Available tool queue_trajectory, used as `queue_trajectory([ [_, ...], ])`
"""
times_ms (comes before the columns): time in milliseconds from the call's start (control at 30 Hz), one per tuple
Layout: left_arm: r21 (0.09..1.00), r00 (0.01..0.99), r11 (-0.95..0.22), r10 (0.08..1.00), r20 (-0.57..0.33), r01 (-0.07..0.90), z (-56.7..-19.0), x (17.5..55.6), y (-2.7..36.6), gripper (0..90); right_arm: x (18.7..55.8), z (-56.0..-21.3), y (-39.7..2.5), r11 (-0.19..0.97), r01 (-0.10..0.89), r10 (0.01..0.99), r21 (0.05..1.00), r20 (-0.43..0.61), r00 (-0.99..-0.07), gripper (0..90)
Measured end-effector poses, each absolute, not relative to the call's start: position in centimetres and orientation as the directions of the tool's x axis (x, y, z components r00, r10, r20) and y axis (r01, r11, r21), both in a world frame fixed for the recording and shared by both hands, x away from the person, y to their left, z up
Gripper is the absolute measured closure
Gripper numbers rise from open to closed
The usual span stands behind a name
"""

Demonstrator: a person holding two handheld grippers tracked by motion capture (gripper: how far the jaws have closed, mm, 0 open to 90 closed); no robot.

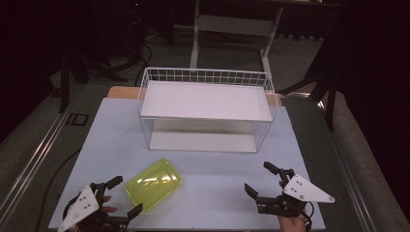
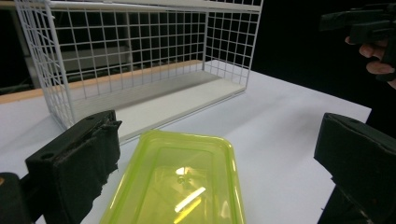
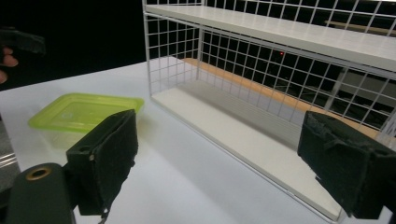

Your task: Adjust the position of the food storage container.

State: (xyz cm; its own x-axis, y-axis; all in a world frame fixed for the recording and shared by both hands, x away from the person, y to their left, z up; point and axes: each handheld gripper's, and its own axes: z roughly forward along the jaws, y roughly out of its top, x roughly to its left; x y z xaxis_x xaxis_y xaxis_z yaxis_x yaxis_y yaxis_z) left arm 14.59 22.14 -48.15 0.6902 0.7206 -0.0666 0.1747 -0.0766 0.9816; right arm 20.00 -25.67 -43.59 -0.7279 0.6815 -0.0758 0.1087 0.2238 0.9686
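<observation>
Left gripper (image 1: 123,195), jaws spread wide and empty, flanks yellow-green container (image 1: 153,183) at lower left of frame below wire rack (image 1: 205,76); right gripper (image 1: 265,180) likewise agape at lower right; risk: slick, shallow rim skidding from off-centre pinch.

A translucent yellow-green plastic container (image 1: 153,184), rectangular with rounded corners, lies on the white table (image 1: 217,193) near its front left, turned at a slant to the table's edge; it rests flat, its broad glossy face up and catching the light, with a raised rim around it; behind it, apart from it, stands a white wire-mesh rack (image 1: 205,108) with two white shelf boards, one on top and one at the bottom, its long open side facing the front.
</observation>
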Motion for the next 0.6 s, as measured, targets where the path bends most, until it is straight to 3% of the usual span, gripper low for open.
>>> queue_trajectory([
  [267,0.979,0.687,-0.073,0.723,-0.079,0.190,-46.9,14.6,22.6,1.0,19.8,-43.2,-25.2,0.208,0.096,0.683,0.973,-0.075,-0.727,12.1],
  [600,0.924,0.671,-0.192,0.736,-0.087,0.330,-47.0,14.8,24.7,1.9,20.0,-43.3,-24.6,0.186,0.118,0.693,0.976,-0.045,-0.719,11.5],
])
